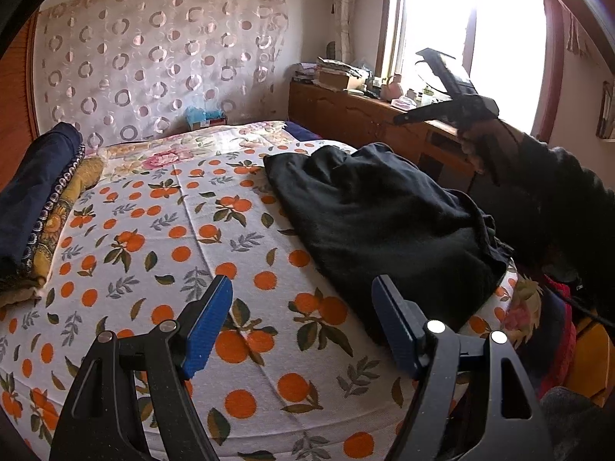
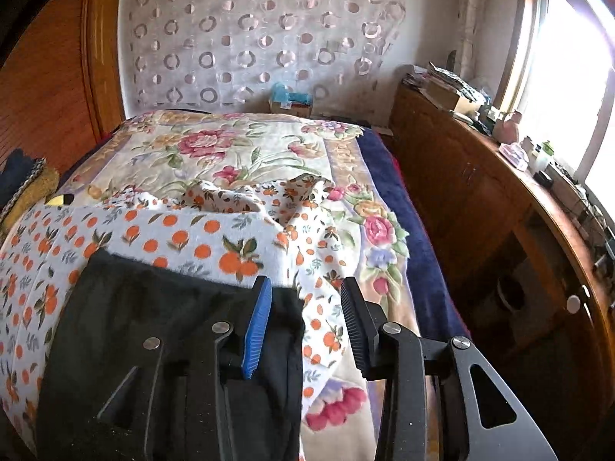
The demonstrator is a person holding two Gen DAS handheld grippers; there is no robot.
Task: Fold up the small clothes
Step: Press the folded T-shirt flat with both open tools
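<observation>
Left wrist view: the black garment [image 1: 384, 223] lies in a loose, partly doubled heap on the orange-print sheet [image 1: 161, 230] that covers the bed, toward the bed's right side and near edge. The left hand-held gripper [image 1: 303, 322] hovers low over the sheet just in front of the garment, pointing down at a slant, its blue-padded jaws standing wide with nothing between them. Beyond the garment the right hand-held gripper [image 1: 442, 88] is raised in the air against the bright window [image 1: 472, 38], carried by a dark sleeve [image 1: 557, 192]; from this side I cannot tell how its jaws stand. Judging by this, a fold has been laid and the hands are between grasps; the next move calls for picking a fresh edge or corner of the cloth, probably the near hem by the left gripper.

Right wrist view: the right hand-held gripper [image 2: 305, 322] tilts down over the far right corner of the black garment [image 2: 153, 330]. Its jaws stand partly apart and empty, the cloth lying below and to the left of them, apparently untouched. The crumpled edge of the orange-print sheet [image 2: 215, 230] lies over a floral quilt [image 2: 238, 146], so a clean grasp needs to take the garment only.
</observation>
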